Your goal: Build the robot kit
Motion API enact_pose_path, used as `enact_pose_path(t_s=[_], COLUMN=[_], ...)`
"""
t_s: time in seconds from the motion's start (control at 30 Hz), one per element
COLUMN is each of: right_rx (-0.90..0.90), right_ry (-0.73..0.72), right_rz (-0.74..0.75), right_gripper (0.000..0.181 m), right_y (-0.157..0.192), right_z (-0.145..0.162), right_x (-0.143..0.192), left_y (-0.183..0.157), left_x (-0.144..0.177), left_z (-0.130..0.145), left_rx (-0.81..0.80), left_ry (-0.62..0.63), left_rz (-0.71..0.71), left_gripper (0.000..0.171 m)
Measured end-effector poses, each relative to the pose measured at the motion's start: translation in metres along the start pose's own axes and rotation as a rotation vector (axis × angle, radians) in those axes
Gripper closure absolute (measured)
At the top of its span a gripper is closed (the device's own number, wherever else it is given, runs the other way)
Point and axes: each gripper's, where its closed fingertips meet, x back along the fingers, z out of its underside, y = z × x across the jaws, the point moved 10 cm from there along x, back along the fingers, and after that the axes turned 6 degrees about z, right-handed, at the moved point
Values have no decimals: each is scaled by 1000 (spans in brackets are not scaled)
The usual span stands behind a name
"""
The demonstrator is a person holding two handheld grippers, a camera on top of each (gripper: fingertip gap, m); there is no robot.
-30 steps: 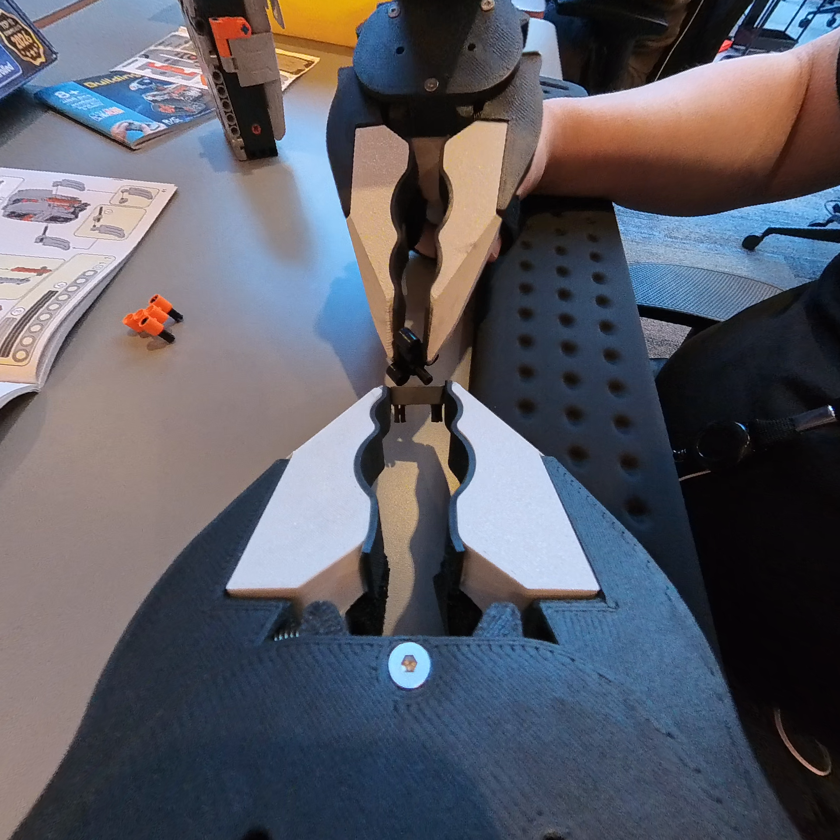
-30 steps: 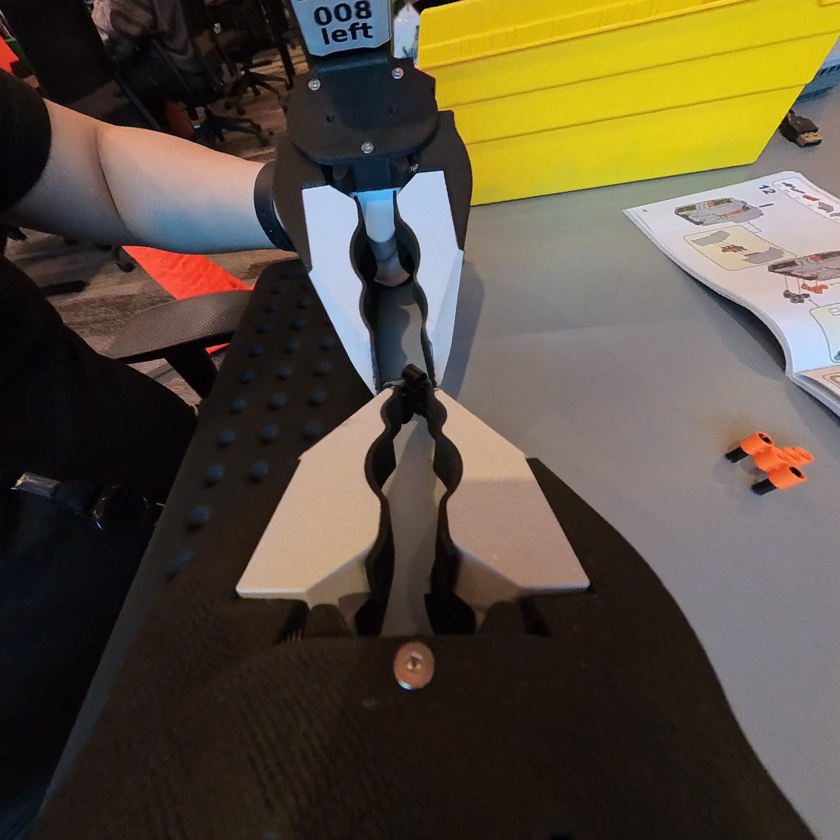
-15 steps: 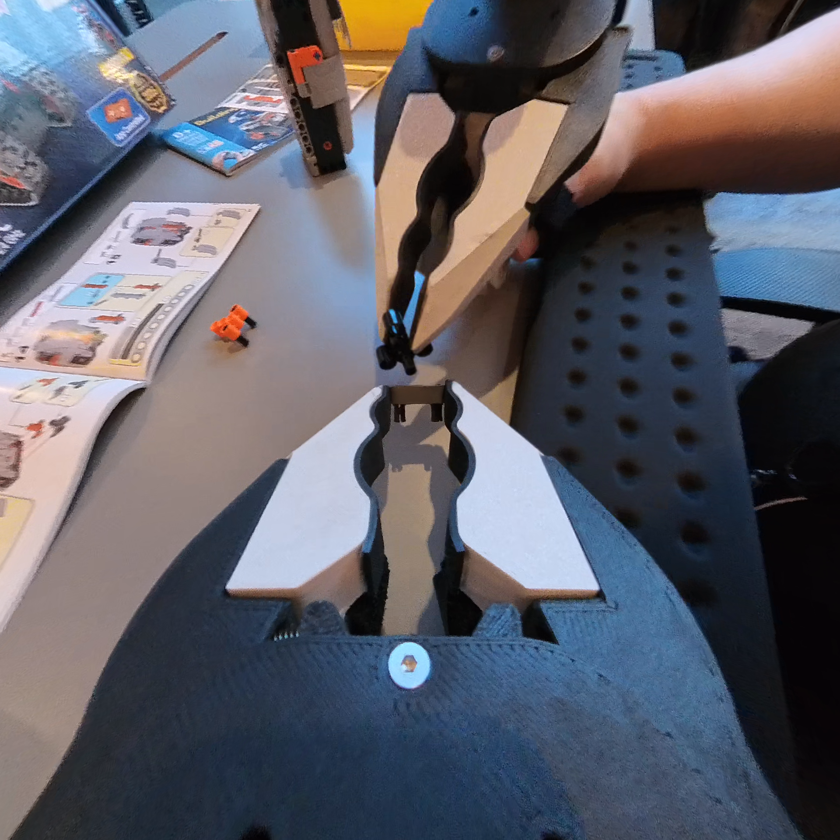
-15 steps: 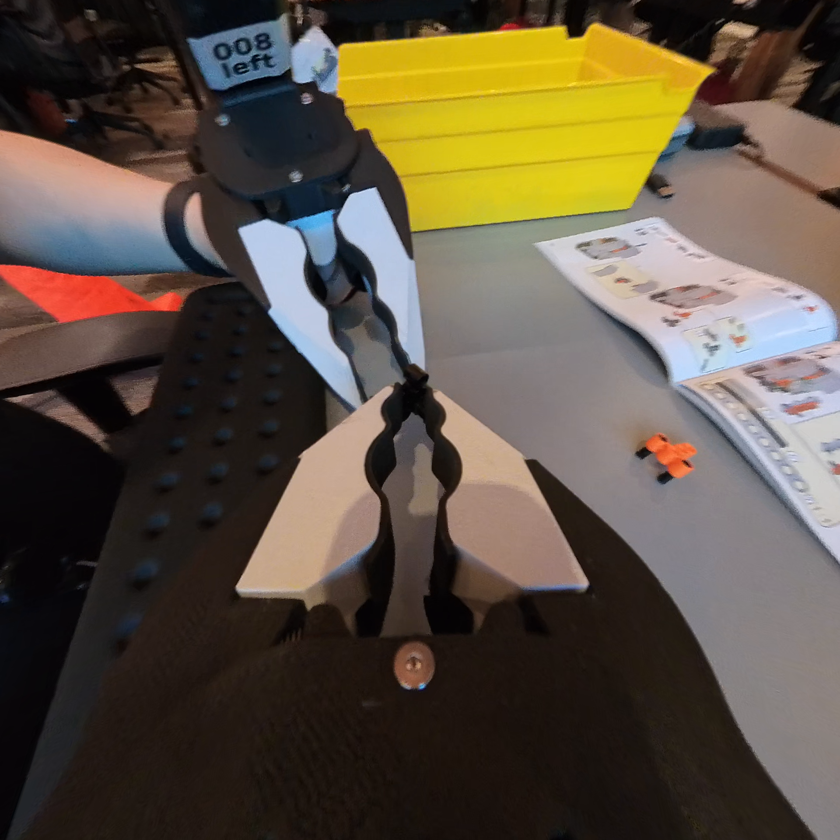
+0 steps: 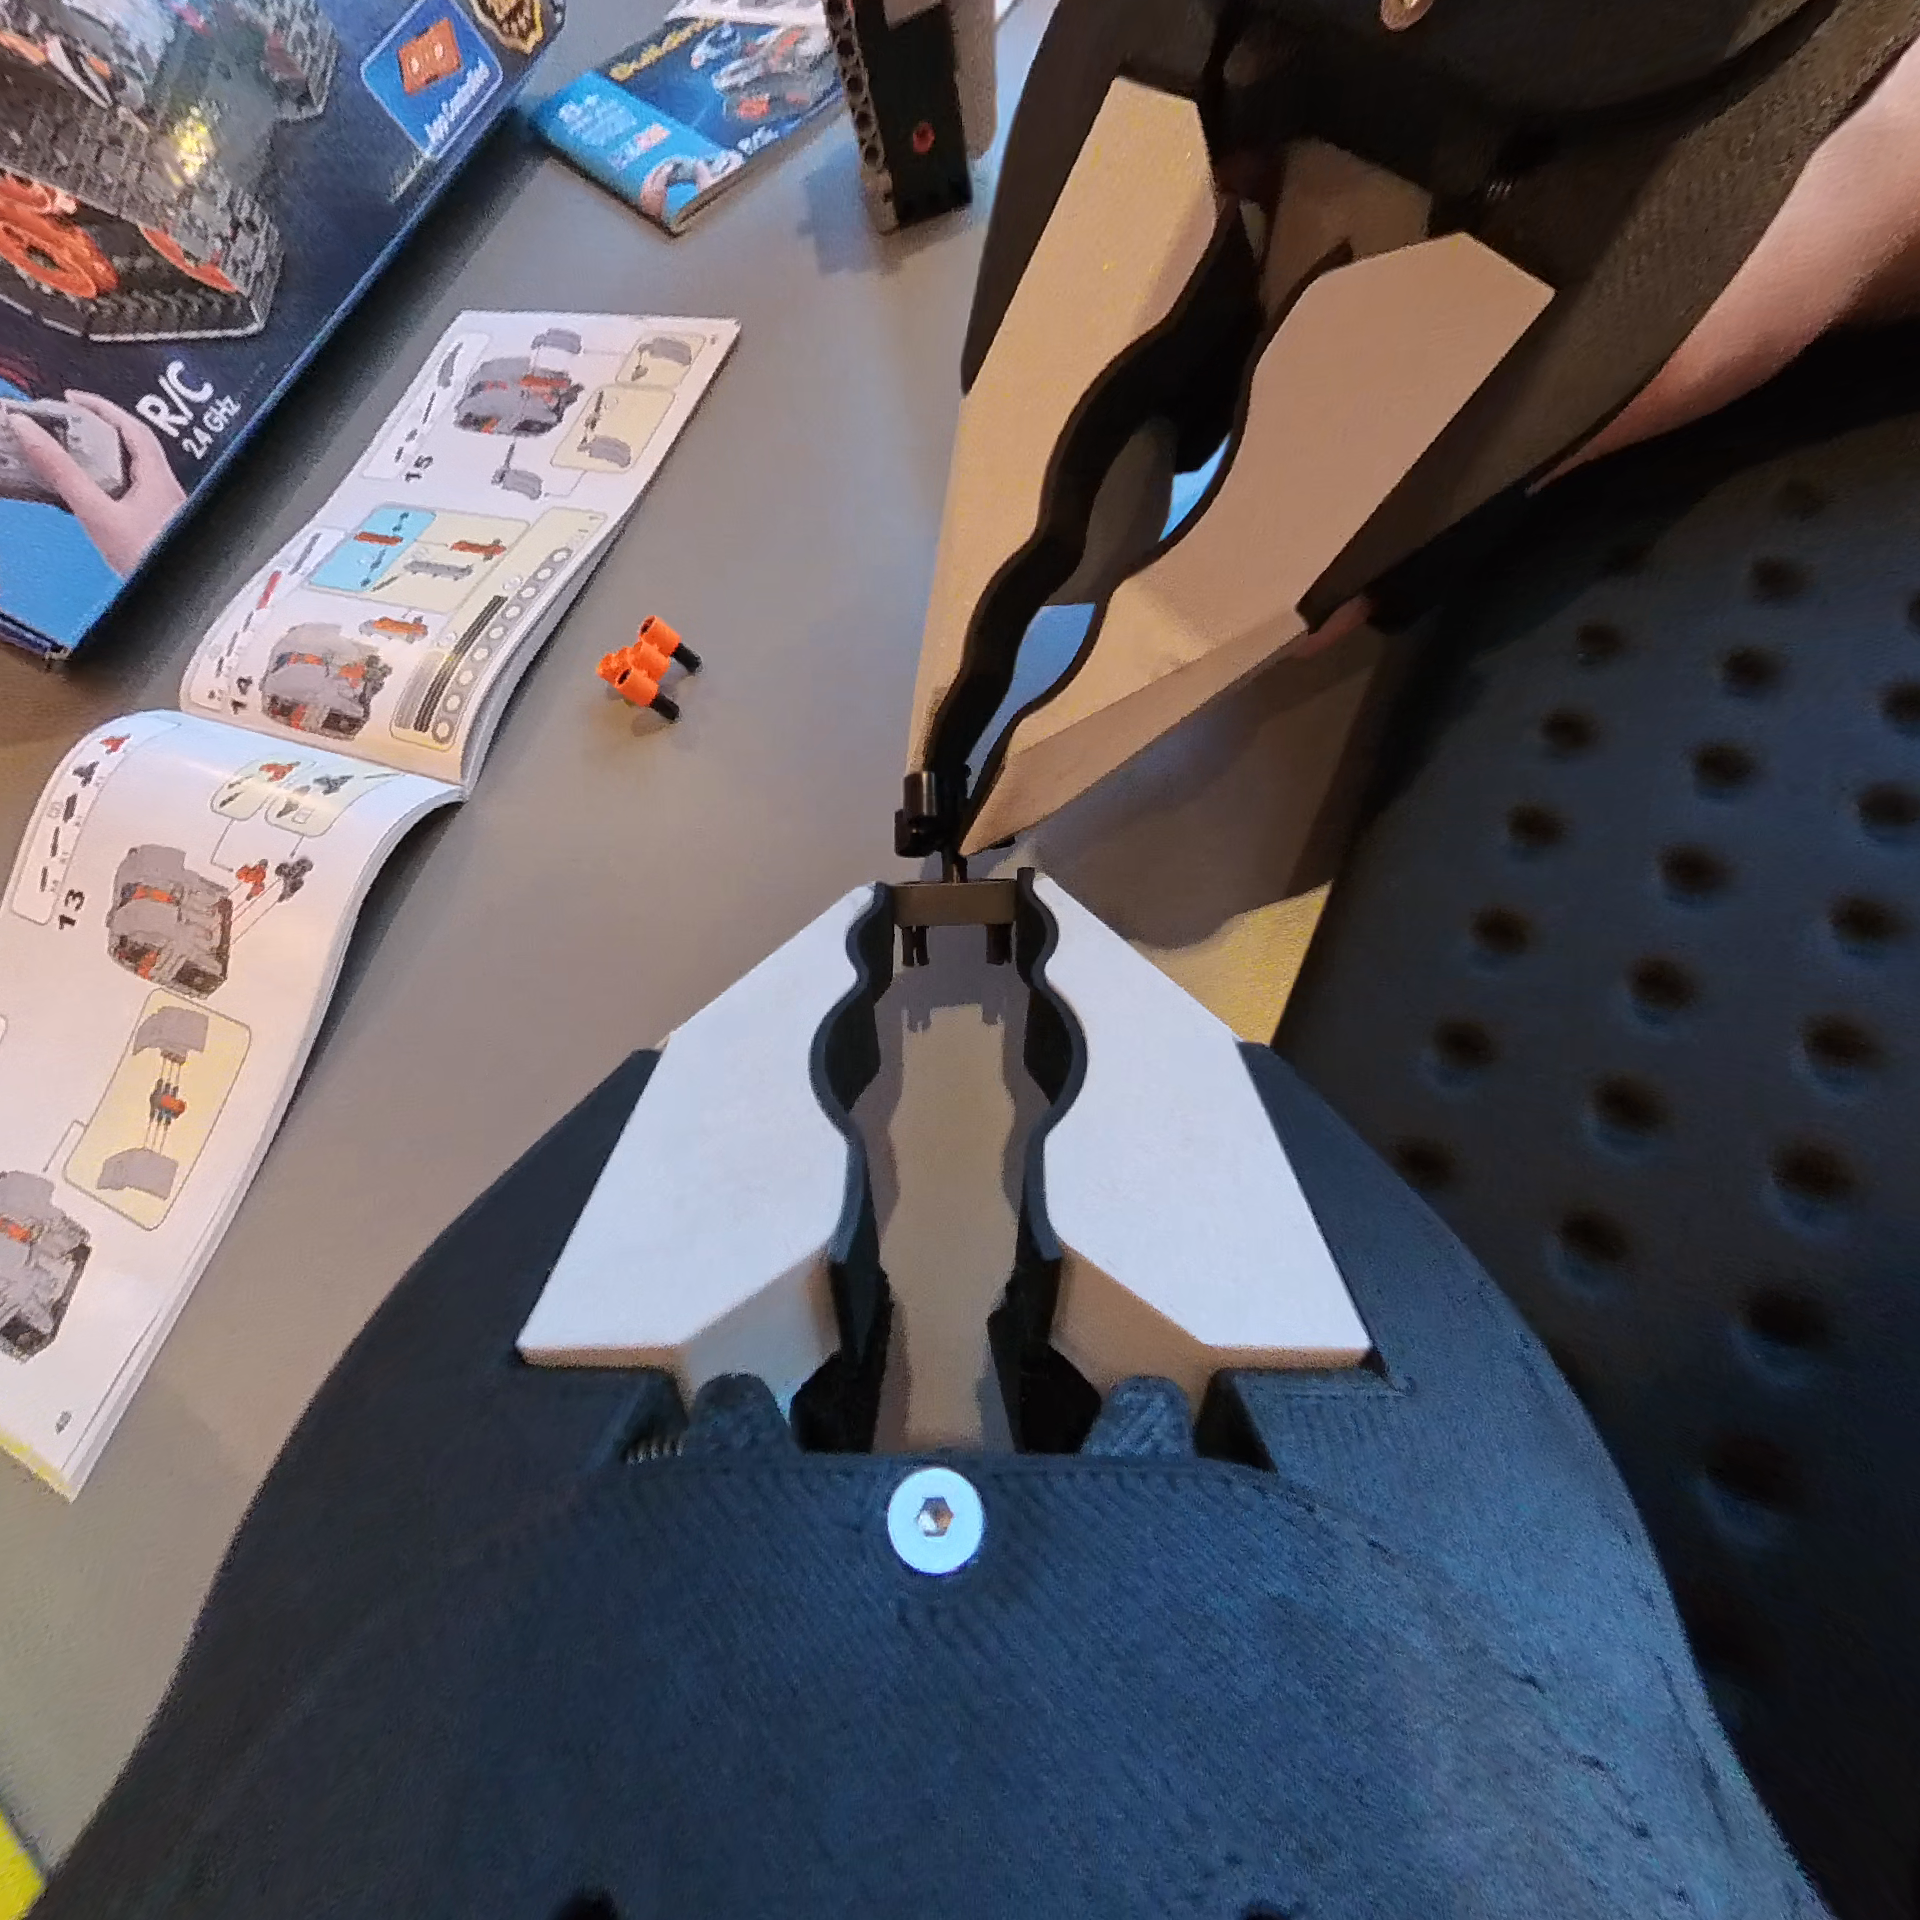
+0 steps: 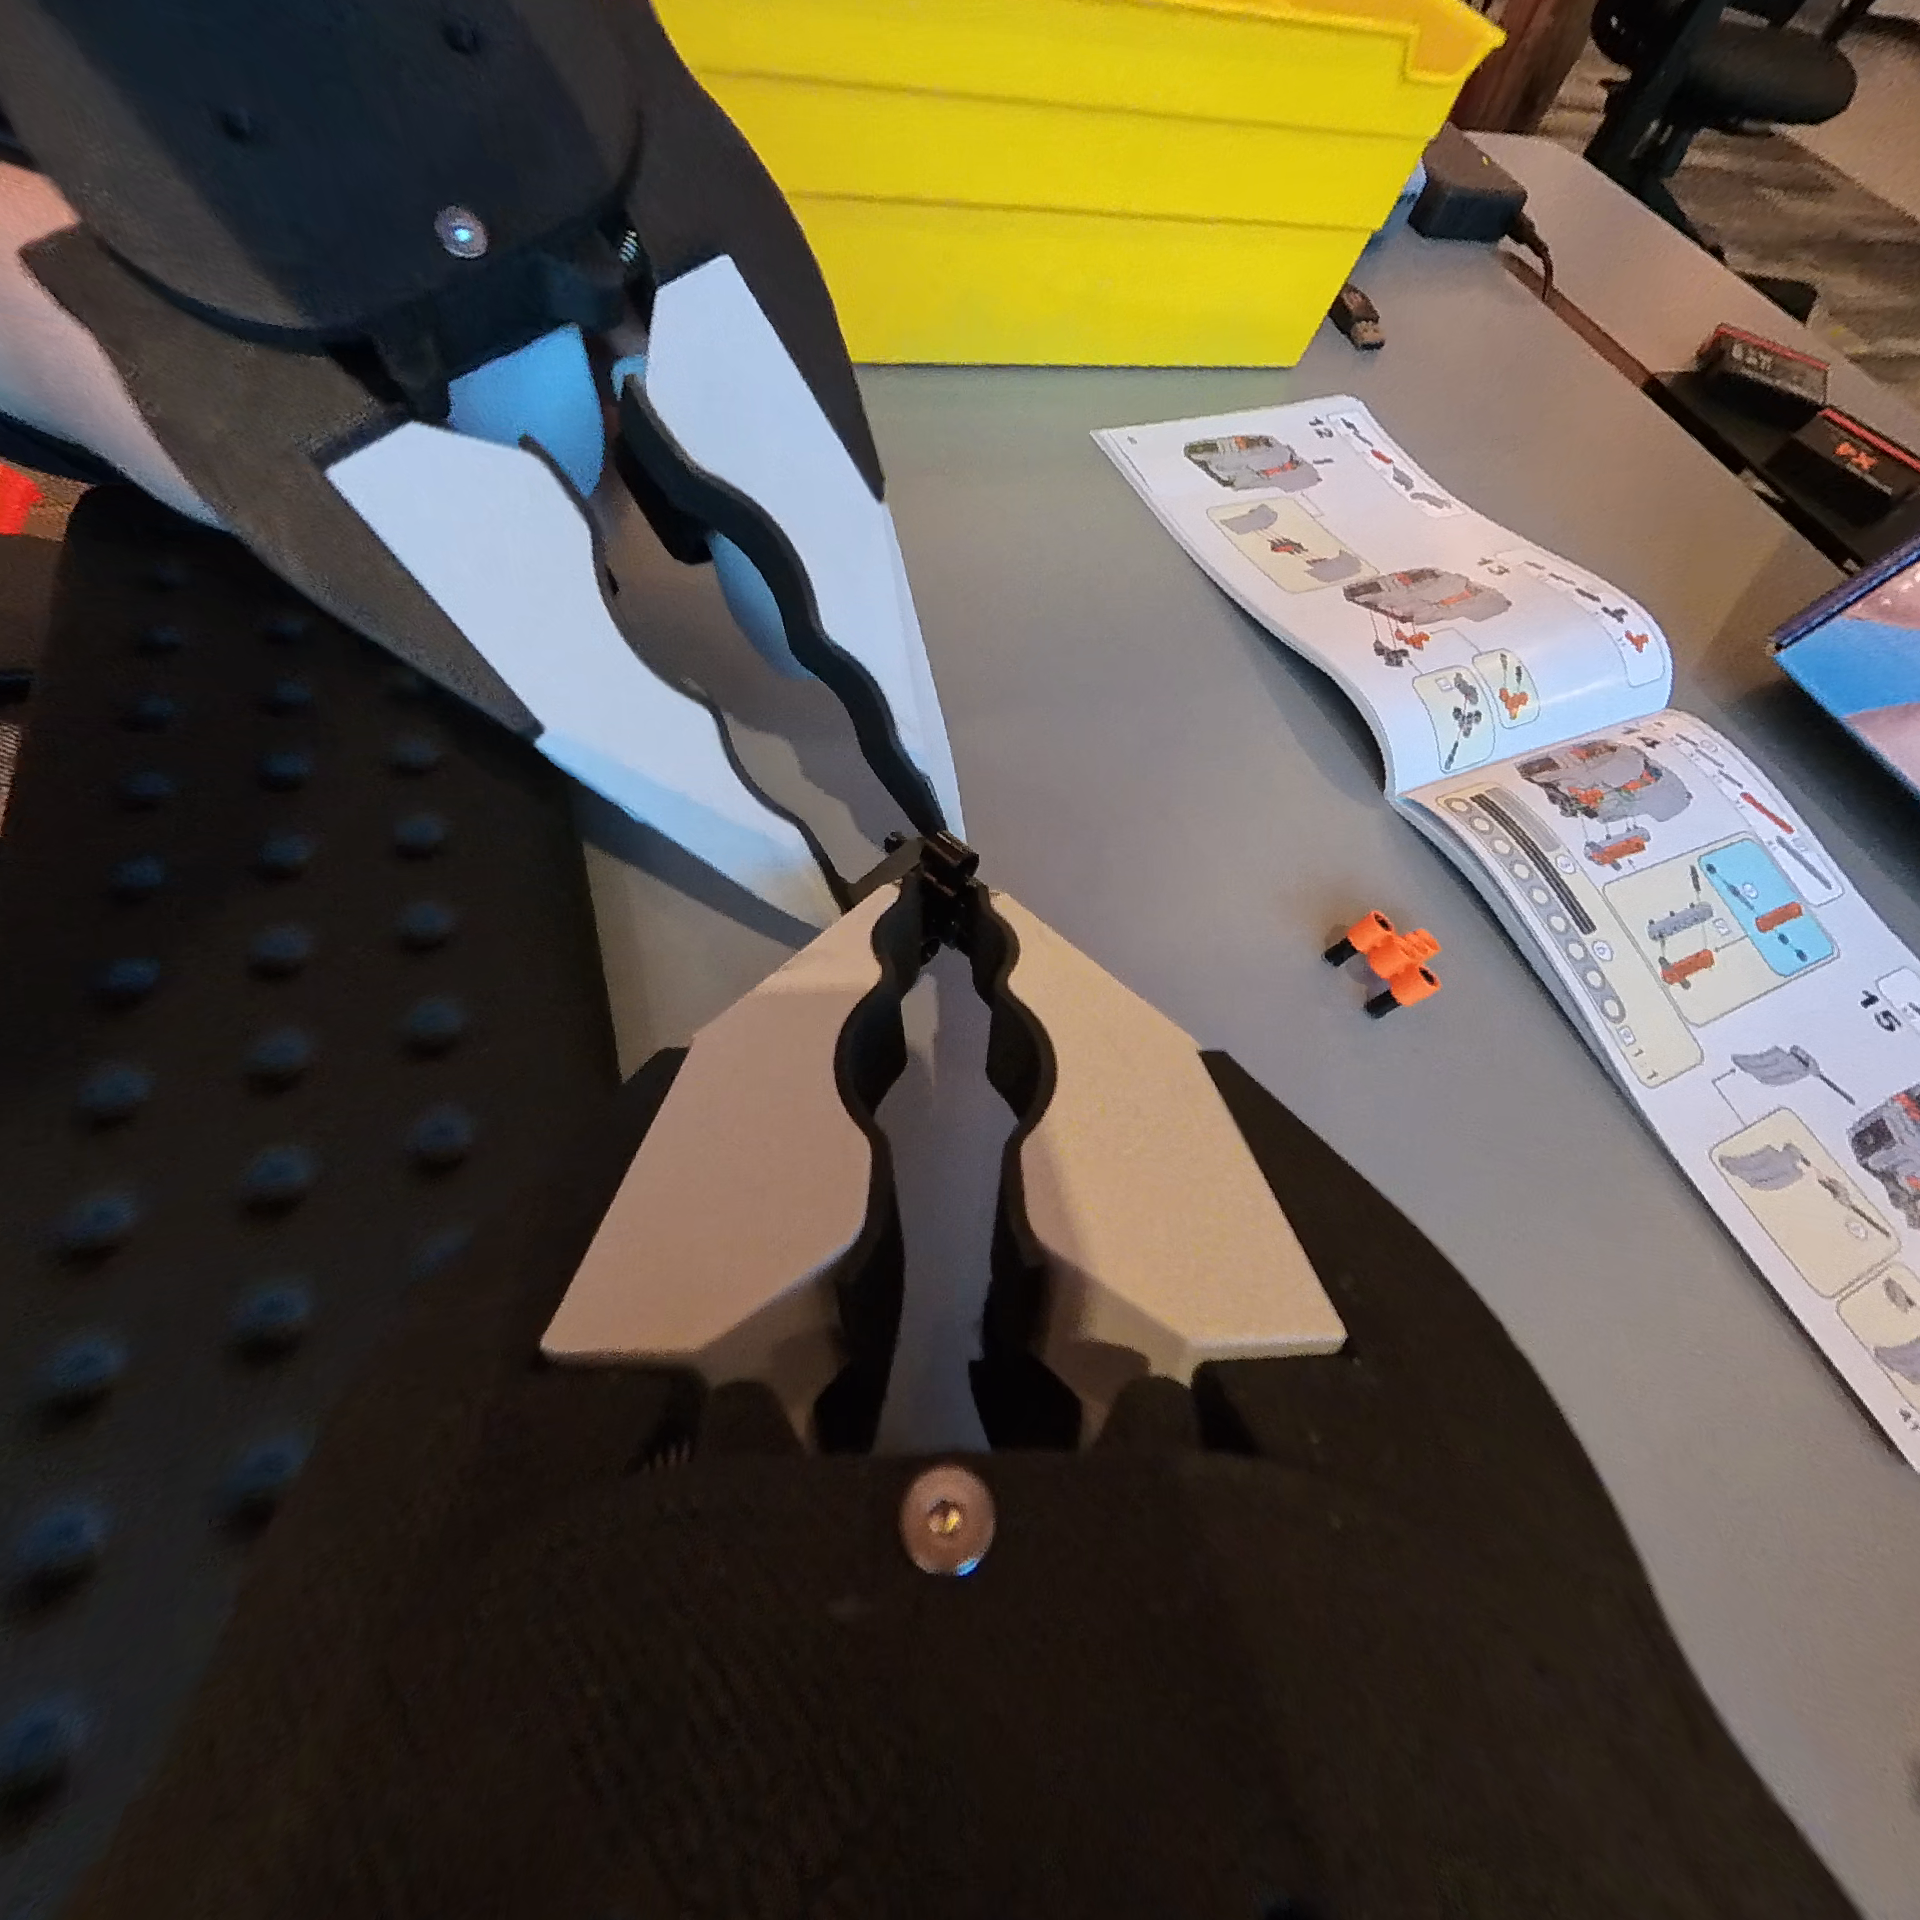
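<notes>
My left gripper (image 5: pixel 954 899) is shut on a small grey piece (image 5: pixel 954 906) with two black pins hanging under it, held crosswise between the fingertips above the grey table (image 5: pixel 623 1039). My right gripper (image 6: pixel 940 909) is shut on a small black connector piece (image 6: pixel 943 868). In the left wrist view the right gripper (image 5: pixel 951 831) comes in from the upper right. Its black connector (image 5: pixel 925 816) sits just above the grey piece and seems to touch it. In the right wrist view the left gripper (image 6: pixel 896 864) comes in from the upper left, tip to tip with mine.
An orange connector with black pins (image 5: pixel 644 665) (image 6: pixel 1387 956) lies on the table beside an open instruction booklet (image 5: pixel 416 582) (image 6: pixel 1558 748). A blue toy box (image 5: pixel 156 260), a black built assembly (image 5: pixel 914 114), a yellow bin (image 6: pixel 1091 208) and a black perforated chair pad (image 5: pixel 1662 935) surround the grippers. My two grippers' fingertips are within a few centimetres of each other. The black built assembly (image 5: pixel 914 114) is about 25 cm from both grippers' fingertips.
Both grippers have tilted and swung while staying tip to tip, and each keeps hold of its piece. The right gripper's black connector has closed in on the grey piece. The booklet and box now show more.
</notes>
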Motion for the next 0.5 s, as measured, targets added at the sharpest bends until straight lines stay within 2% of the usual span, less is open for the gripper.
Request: enact_pose_path(t_s=[0.23, 0.5], right_rx=[-142, -5], right_ry=[38, 63], right_rz=[-65, -12], right_gripper=[176, 176], right_y=[-6, 4], right_z=[5, 3], right_x=[-7, -10], left_y=[0, -3], left_x=[-4, -7], left_z=[3, 5], left_rx=[30, -2], left_ry=[41, 81], left_rz=[-2, -21], left_gripper=[152, 153])
